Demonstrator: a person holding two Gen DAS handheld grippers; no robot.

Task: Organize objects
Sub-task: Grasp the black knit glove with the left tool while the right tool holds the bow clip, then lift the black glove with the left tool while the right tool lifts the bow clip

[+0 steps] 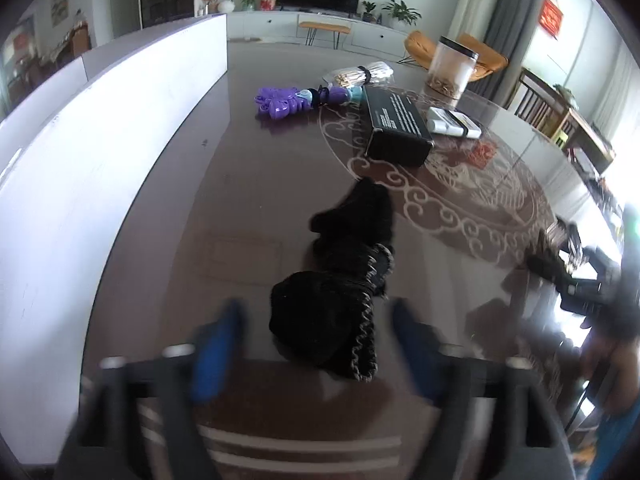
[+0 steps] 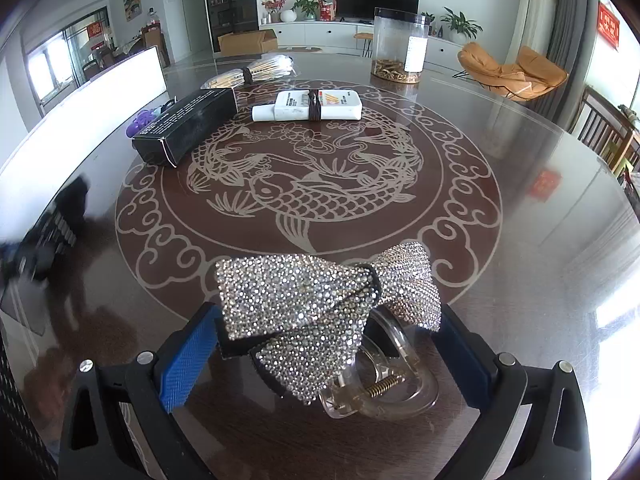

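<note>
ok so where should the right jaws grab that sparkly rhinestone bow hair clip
Best on the clear plastic claw clip under the silver rhinestone bow, coming in low from the near side, where the right gripper already straddles it with jaws open. The claw looks rigid and narrow enough to fit between the blue pads; the bow's wide, studded wings seem likelier to flex or slip.
</note>
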